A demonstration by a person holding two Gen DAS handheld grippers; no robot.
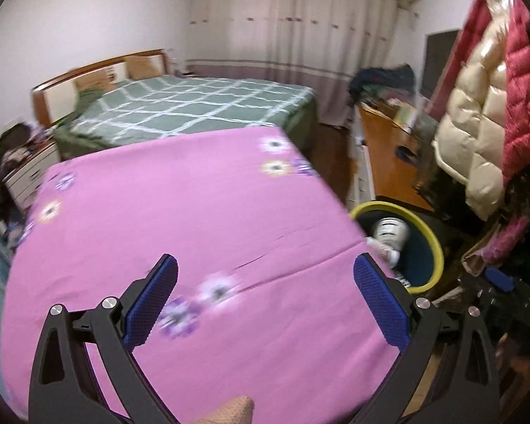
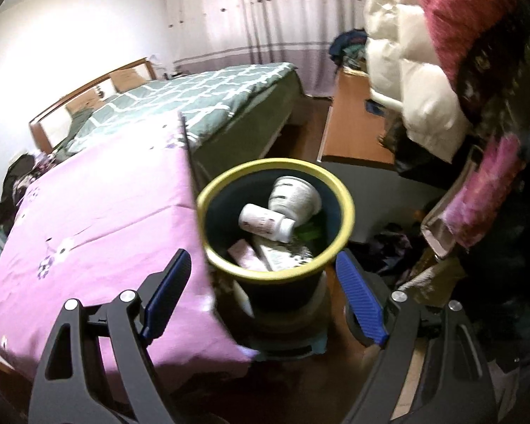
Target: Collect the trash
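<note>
A dark bin with a yellow rim stands on the floor beside a table under a pink flowered cloth. Inside it lie a white paper cup, a white bottle, a pink packet and other scraps. My right gripper is open and empty, above and in front of the bin. My left gripper is open and empty over the pink cloth. The bin with the cup shows at its right.
A bed with a green checked cover lies beyond the table. A wooden desk and hanging padded jackets stand on the right. Bags and clothes clutter the floor right of the bin.
</note>
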